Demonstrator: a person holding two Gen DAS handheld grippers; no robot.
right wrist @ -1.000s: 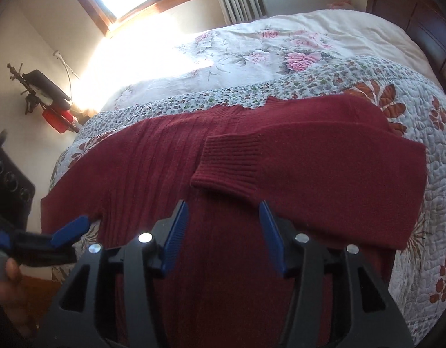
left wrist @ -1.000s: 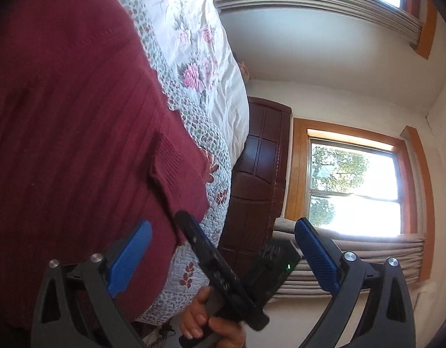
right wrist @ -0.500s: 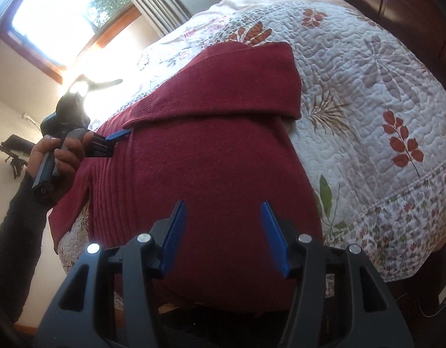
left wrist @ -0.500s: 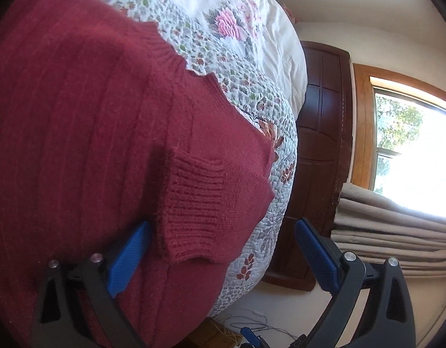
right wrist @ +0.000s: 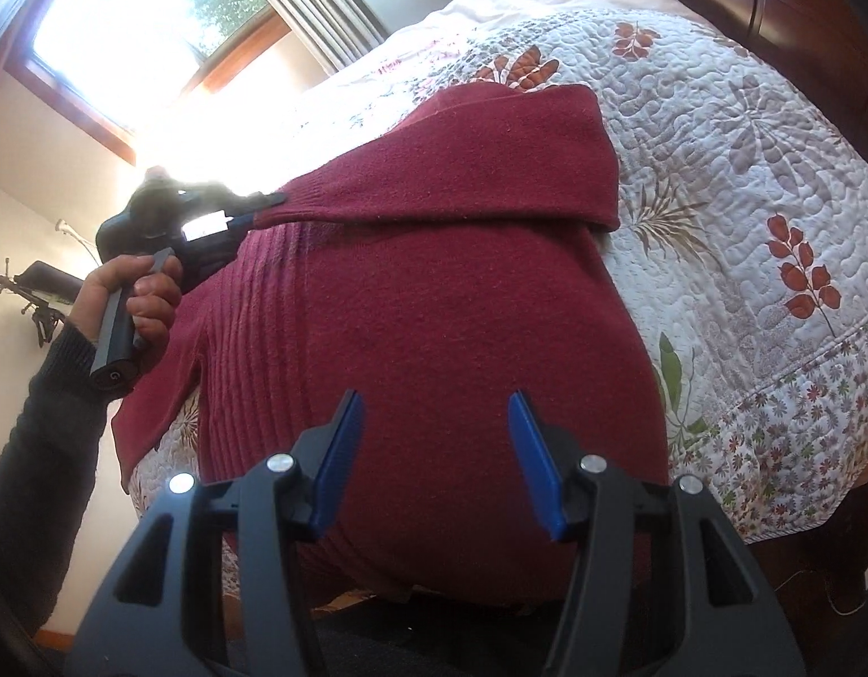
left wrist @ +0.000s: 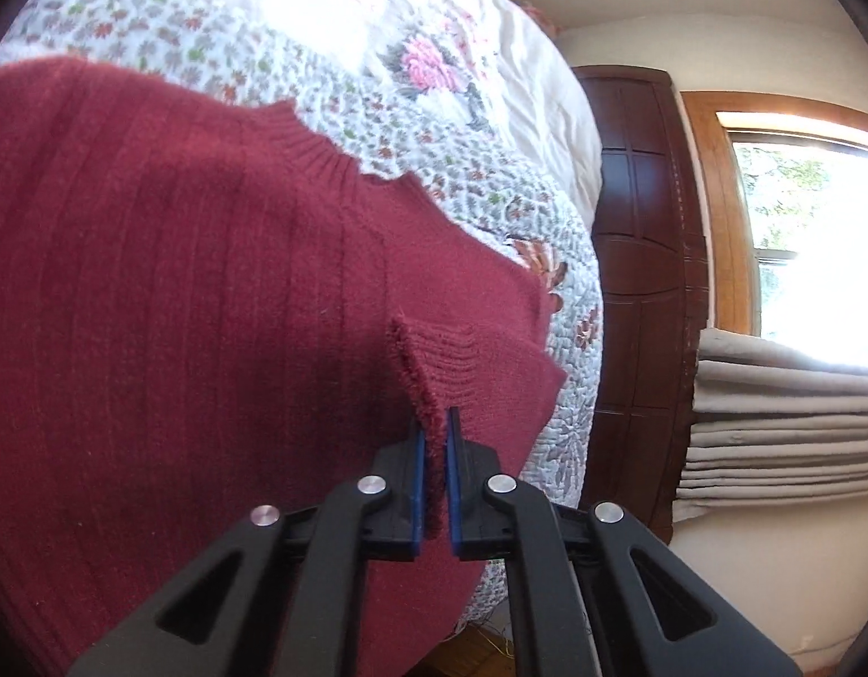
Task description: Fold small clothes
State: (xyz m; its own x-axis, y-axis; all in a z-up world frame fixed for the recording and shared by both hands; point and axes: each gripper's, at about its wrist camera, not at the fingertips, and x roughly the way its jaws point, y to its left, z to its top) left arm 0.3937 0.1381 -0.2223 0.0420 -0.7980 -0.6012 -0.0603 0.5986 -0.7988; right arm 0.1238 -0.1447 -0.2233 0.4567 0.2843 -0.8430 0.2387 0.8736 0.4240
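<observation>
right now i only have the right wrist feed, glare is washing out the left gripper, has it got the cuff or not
Observer: Yes. In the left wrist view the left gripper is shut on the ribbed sleeve cuff, with the knit pinched between its blue pads.
Operator: is the cuff lifted or flat
Observer: Its edge stands up off the sweater where the pads pinch it.
Operator: anything past the bed on that side
Observer: A dark wood panel stands behind the quilt, and a window beyond it.
Operator: and my gripper
Observer: The right gripper is open above the sweater's lower part, holding nothing.
</observation>
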